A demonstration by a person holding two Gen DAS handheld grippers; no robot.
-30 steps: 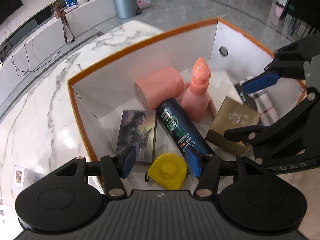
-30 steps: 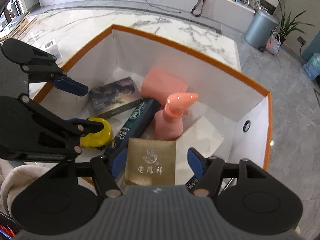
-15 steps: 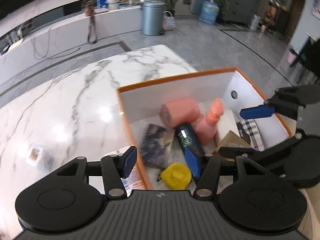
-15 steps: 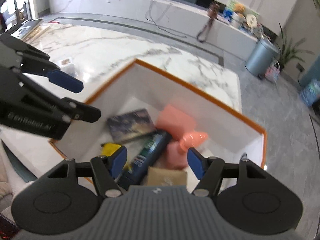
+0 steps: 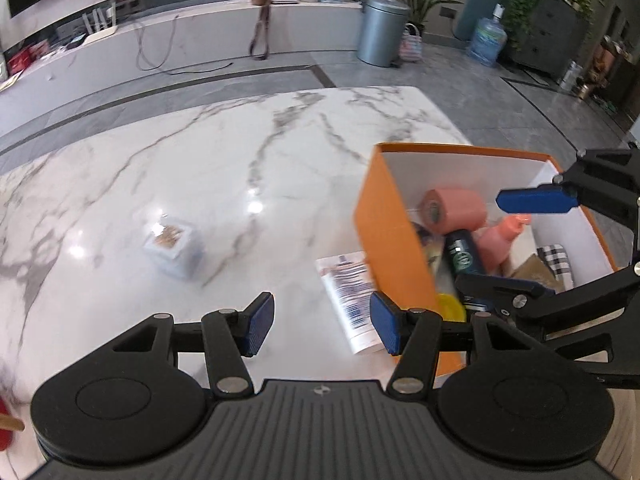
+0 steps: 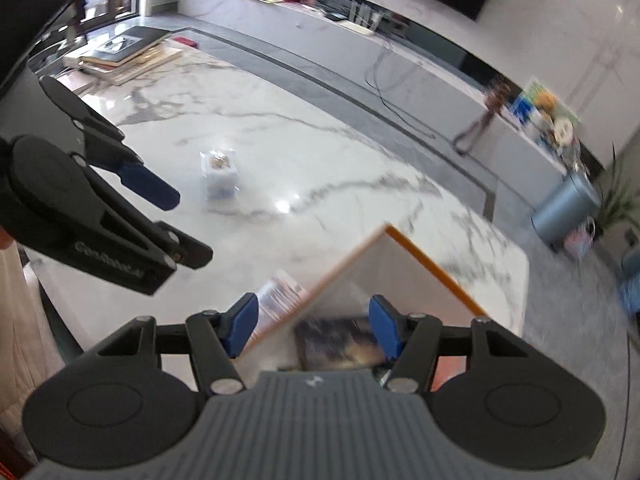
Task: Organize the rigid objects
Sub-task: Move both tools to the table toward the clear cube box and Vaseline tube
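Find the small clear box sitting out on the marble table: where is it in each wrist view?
Left wrist: small clear box left of centre, on the marble, beyond the left gripper.
Right wrist: same box upper left of centre, right of the left gripper's blue pad.
Shared landmark: orange-edged box.

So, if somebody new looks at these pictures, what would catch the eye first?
Probably the orange box at the right of the marble table, packed with a pink roll, a pink bottle and a dark tube. Next, the small clear box alone on the bare marble. The left gripper is open and empty; the right gripper is closing on nothing.
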